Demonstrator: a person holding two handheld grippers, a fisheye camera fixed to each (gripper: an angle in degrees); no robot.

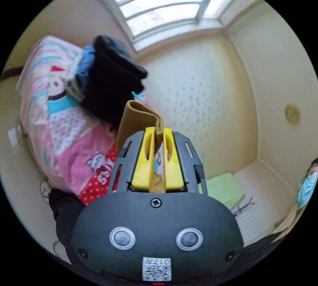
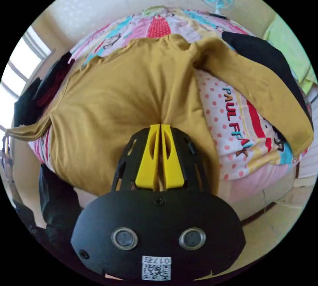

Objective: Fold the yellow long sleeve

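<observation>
Patterned bedspread (image 1: 71,140) carrying a dark clothes pile (image 1: 111,77), left gripper view: left gripper (image 1: 158,133) pinches a raised fold of the yellow long sleeve (image 1: 137,118). Right gripper view: the shirt lies spread across the bed, its hem clamped in the right gripper (image 2: 160,128).

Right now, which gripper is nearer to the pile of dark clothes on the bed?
Left. The left gripper holds a yellow sleeve end just beside the dark pile. The right gripper grips the shirt body, away from it.
</observation>
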